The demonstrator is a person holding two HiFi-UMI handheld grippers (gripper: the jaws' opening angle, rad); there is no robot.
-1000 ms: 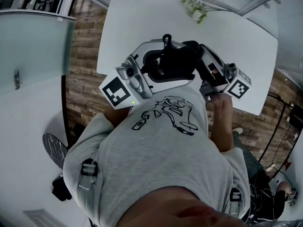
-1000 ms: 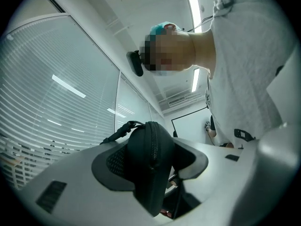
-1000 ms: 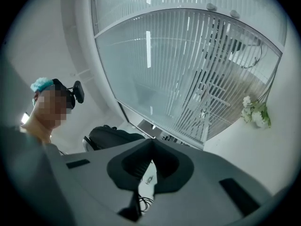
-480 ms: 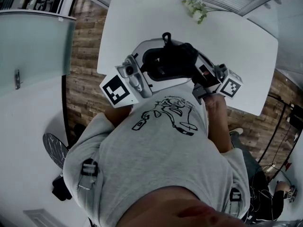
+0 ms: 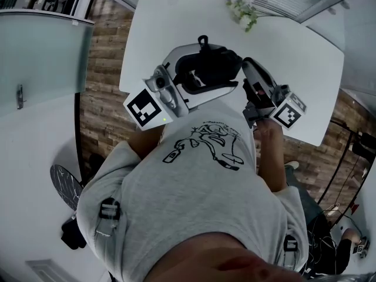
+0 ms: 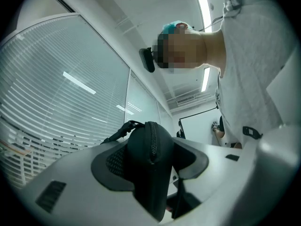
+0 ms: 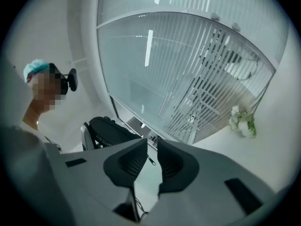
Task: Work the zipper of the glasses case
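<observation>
Left gripper (image 6: 149,166): we clamp the glasses case (image 5: 214,63); right gripper (image 7: 149,161) just opened, empty; white table (image 5: 294,46), wood floor (image 5: 103,69).

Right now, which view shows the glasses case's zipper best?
The left gripper view: the zipper runs down the glasses case, close up. The right gripper view shows only a small pull; the head view, only the dark case.
</observation>
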